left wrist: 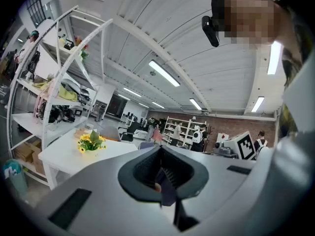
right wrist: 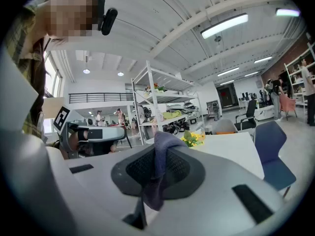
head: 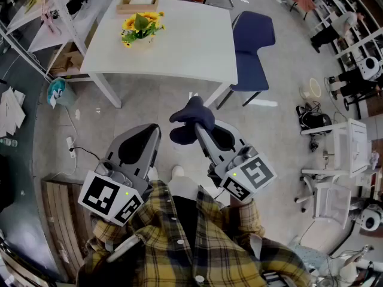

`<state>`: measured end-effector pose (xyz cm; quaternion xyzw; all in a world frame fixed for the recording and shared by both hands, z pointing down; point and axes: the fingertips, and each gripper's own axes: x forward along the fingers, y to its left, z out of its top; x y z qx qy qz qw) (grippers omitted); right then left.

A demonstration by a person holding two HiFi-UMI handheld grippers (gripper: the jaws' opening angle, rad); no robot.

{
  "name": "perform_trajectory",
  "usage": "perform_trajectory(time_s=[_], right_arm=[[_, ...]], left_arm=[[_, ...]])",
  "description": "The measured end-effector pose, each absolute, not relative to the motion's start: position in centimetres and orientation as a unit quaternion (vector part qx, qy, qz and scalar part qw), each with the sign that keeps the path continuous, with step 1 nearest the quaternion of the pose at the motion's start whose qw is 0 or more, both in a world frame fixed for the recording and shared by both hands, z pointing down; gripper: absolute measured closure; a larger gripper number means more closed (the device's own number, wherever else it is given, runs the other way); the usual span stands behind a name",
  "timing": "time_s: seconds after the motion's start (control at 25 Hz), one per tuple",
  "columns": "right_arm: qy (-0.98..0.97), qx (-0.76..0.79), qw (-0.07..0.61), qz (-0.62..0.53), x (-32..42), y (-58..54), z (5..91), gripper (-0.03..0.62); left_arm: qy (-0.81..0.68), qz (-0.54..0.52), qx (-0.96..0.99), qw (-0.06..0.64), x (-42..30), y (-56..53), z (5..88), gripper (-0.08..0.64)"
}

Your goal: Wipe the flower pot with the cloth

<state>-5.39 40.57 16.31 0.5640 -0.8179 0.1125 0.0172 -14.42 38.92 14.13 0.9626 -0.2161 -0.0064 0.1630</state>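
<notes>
The right gripper had its jaws closed on the dark blue cloth, which bunched up above the tips and hung down between them. The left gripper had its jaws pressed together; whether anything was nipped between them could not be told.

In the head view the cloth sat as a dark lump at the right gripper's tip, at about two o'clock from the left gripper's tip, near it but not touching. The flower pot, filled with yellow flowers and green leaves, stood on the white table, well apart from both grippers and at about eleven o'clock from the cloth. A shallow wooden tray lay at twelve o'clock from the pot, by the table's far edge. A dark blue chair stood at three o'clock from the table.

Both grippers were held over the grey floor, in front of a yellow plaid shirt. A white power strip lay on the floor at nine o'clock from the left gripper.
</notes>
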Motion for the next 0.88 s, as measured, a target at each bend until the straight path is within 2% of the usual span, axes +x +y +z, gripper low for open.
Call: perform_trajectory(time_s=[0.36, 0.88], right_arm=[[-0.833, 0.544, 0.009, 0.099, -3.1, 41.4, 15.3, 0.575], [-0.852, 0.511, -0.007, 0.112, -1.7, 44.0, 16.8, 0.575]], left_arm=[[-0.229, -0.008, 0.964, 0.136, -11.6, 40.2, 13.3, 0.549], [-0.26, 0.0, 0.955, 0.144, -9.3, 42.8, 14.9, 0.549]])
